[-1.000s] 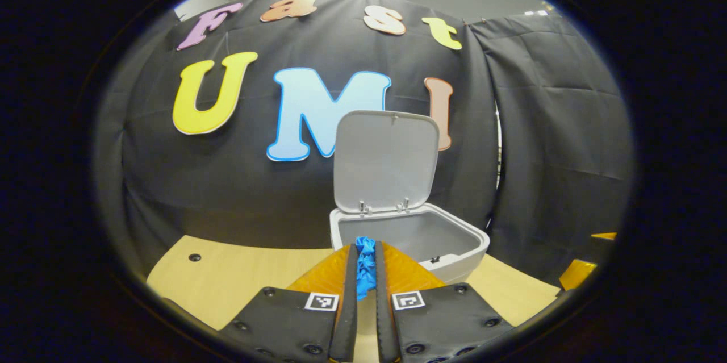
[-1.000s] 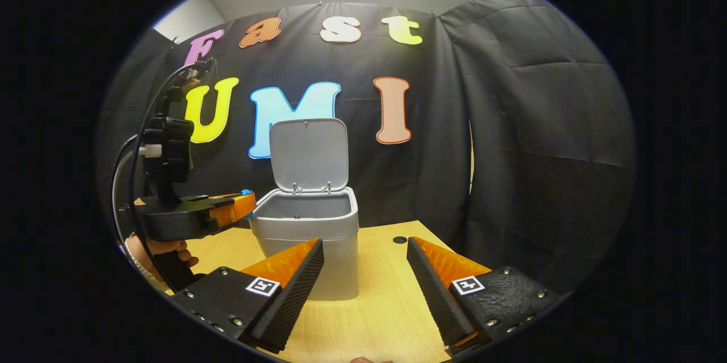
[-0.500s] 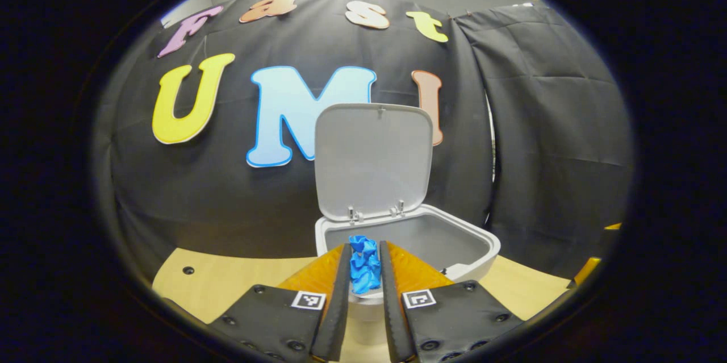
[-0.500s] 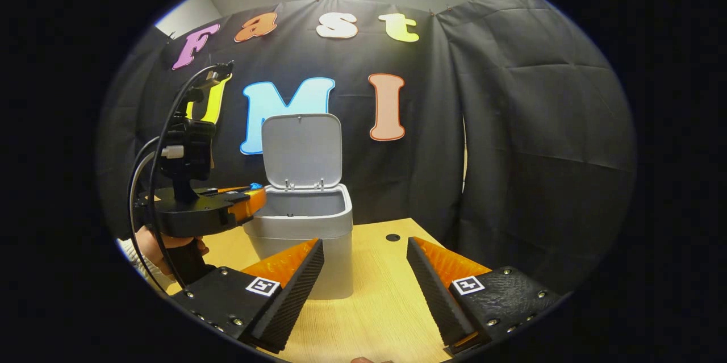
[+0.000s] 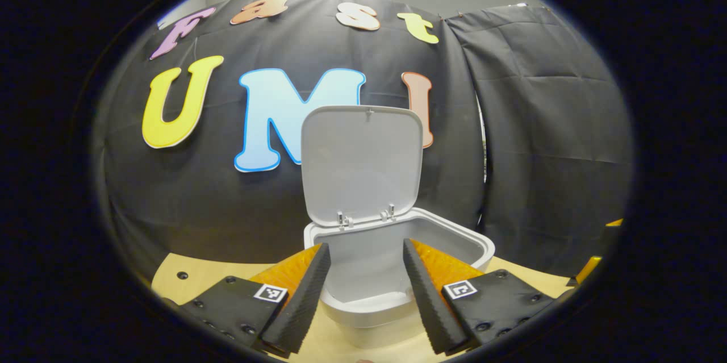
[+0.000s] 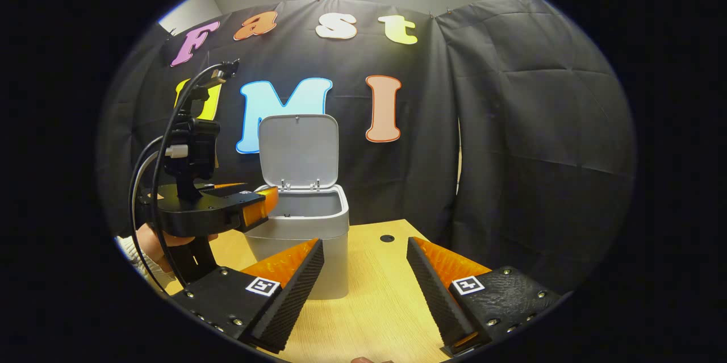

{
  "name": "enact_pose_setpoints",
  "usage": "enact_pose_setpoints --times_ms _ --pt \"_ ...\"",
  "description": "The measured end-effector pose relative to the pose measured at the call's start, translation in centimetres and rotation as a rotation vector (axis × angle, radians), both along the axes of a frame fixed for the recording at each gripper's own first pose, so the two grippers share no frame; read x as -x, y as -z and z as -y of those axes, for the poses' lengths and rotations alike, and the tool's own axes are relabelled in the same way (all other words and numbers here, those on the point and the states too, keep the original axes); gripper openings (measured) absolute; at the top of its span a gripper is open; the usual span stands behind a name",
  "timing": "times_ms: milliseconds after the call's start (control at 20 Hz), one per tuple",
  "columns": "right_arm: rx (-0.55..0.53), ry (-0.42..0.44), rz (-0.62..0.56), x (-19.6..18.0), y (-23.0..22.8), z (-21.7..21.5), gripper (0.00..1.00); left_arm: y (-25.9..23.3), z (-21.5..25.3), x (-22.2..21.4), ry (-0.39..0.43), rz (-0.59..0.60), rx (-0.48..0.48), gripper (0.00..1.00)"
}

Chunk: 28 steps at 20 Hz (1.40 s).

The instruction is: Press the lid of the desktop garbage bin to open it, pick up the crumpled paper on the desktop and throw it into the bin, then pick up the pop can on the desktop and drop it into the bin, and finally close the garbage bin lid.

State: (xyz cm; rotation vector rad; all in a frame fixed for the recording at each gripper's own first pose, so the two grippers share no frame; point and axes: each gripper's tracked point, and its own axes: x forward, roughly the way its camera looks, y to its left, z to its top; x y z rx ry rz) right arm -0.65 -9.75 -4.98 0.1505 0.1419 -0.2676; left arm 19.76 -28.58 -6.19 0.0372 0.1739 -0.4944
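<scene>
Left gripper (image 5: 366,249): I see fingers spread, holding nothing (over the bin (image 5: 397,289)).
Lid (image 5: 360,161): upright.
Right gripper (image 6: 364,246): wide apart, empty, nearer me.

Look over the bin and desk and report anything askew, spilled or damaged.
Nothing stands out. The bin stands upright on the desk, lid raised straight up. The left gripper is open over the bin's mouth; the right gripper is open above the desk. No spill or damage shows.
</scene>
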Motion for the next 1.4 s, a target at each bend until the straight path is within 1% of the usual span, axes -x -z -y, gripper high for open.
enact_pose_setpoints --times_ms 50,100,150,200,300,450,750,800,850,1000,1250,1400 --pt "0.002 -0.005 0.005 0.0 -0.2 -0.1 0.95 -0.2 -0.2 0.3 -0.005 0.000 0.004 0.85" --pt "0.003 -0.011 0.010 -0.1 -0.3 -0.3 0.95 -0.5 -0.6 0.6 -0.011 0.000 0.009 0.85" --pt "0.005 -0.019 0.018 -0.2 -0.5 -0.5 0.95 -0.6 -1.0 1.0 -0.022 0.000 0.011 0.92" --pt "0.008 -0.027 0.031 -0.2 -0.8 -0.6 0.94 -0.8 -1.5 1.4 -0.037 0.002 0.015 0.91" --pt "0.019 -0.058 0.051 -0.8 -1.2 -1.2 0.95 -1.5 -2.6 2.3 -0.058 0.007 0.030 0.92" --pt "0.028 -0.125 0.066 -1.6 -1.6 -2.6 0.95 -2.4 -5.0 3.6 -0.098 0.021 0.038 0.94" --pt "0.055 -0.185 0.118 -1.2 -3.1 -5.1 0.95 -3.4 -10.7 6.7 -0.184 0.034 0.038 0.95" --pt "0.055 -0.193 0.118 -0.9 -3.1 -5.6 0.94 -3.5 -11.5 7.3 -0.194 0.034 0.039 0.93" --pt "0.056 -0.201 0.118 -0.7 -3.1 -6.1 0.94 -3.6 -12.3 8.0 -0.203 0.034 0.038 0.95" --pt "0.061 -0.233 0.110 0.1 -2.4 -8.0 0.94 -3.6 -14.7 9.9 -0.231 0.038 0.025 0.96" --pt "0.066 -0.325 0.065 1.5 -0.6 -11.9 0.95 -3.5 -17.9 13.4 -0.258 0.037 0.032 0.96" --pt "0.040 -0.383 0.040 1.9 0.3 -14.0 0.95 -3.7 -19.5 15.1 -0.278 0.042 0.037 0.96"
